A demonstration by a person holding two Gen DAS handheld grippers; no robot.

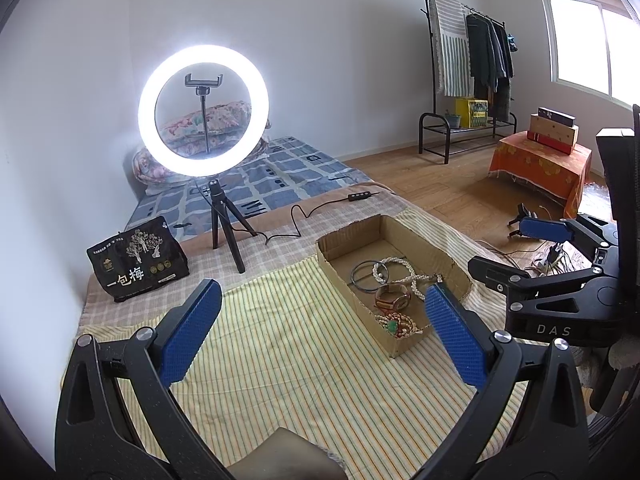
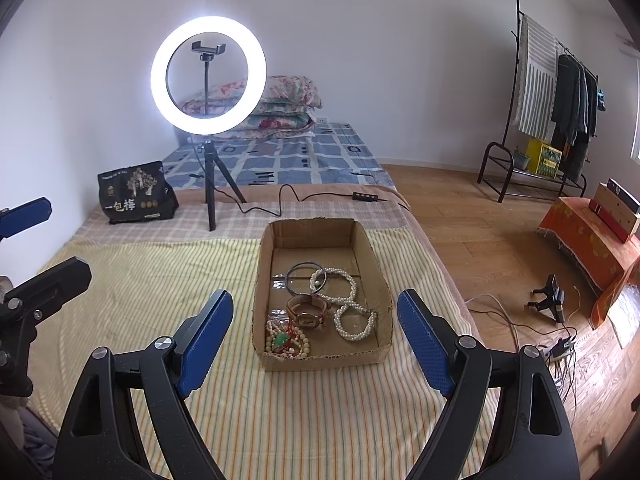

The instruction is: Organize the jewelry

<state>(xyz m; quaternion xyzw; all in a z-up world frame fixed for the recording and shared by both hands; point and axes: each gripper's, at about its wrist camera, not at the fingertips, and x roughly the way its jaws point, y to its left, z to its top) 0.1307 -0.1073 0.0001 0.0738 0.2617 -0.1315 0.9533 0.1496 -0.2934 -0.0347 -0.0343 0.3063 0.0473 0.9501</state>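
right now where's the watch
In the right wrist view the watch lies inside the cardboard box, left of centre, between the dark bangle behind it and the beaded bracelet at the near left corner.

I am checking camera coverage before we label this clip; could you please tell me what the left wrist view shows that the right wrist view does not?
Only the left wrist view shows the bright window and the open left hand-held gripper from behind. Only the right wrist view shows the open right hand-held gripper from behind, framing the cardboard box, and the full pearl necklace. Both share the box, watch, dark bangle, ring light and black snack bag.
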